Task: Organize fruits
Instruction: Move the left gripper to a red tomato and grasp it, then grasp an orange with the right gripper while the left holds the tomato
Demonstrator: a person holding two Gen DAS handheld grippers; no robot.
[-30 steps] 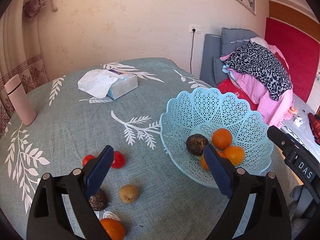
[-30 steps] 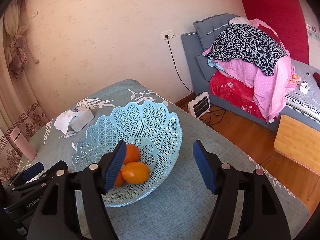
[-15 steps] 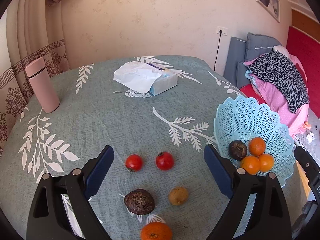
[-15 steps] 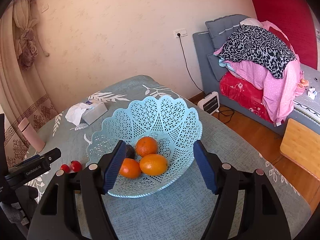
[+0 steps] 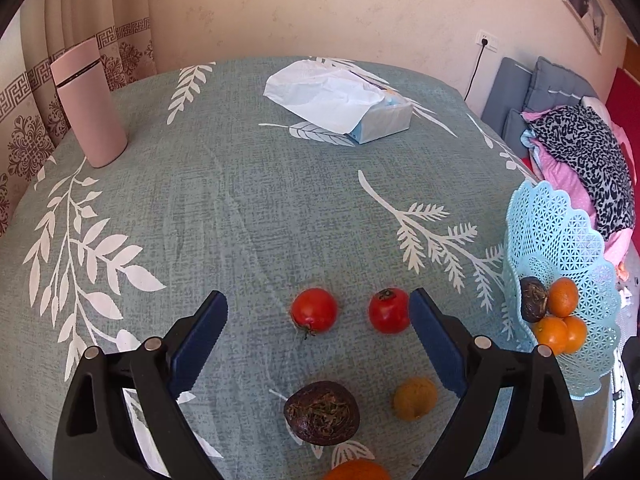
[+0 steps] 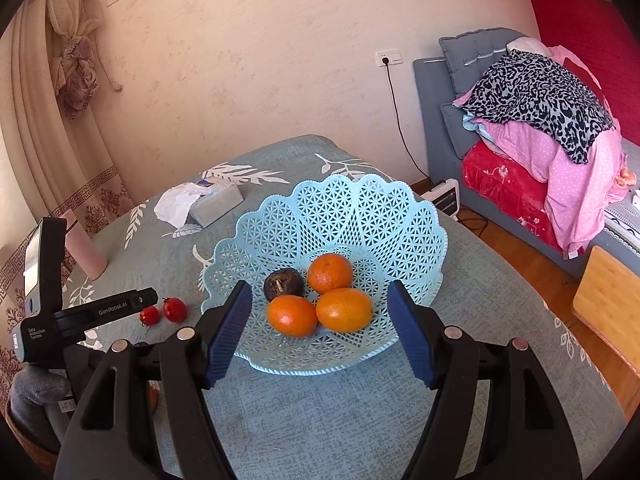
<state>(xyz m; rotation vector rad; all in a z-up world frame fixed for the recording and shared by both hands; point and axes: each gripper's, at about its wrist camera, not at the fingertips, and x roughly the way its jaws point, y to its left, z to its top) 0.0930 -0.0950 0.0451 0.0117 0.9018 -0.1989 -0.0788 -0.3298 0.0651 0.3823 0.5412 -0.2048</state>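
A light blue lattice basket holds three oranges and a dark passion fruit. On the tablecloth lie two red tomatoes, a dark passion fruit, a small yellow-brown fruit and an orange at the bottom edge. My left gripper is open and empty, hovering over the loose fruits. My right gripper is open and empty in front of the basket.
A tissue box with a tissue pulled out lies at the far side of the table. A pink bottle stands at the far left. A bed with heaped clothes is to the right, beyond the table edge.
My left gripper has swung left, away from the basket, and now sits over the loose fruits. My right gripper has pulled back, so the basket's contents show fully.
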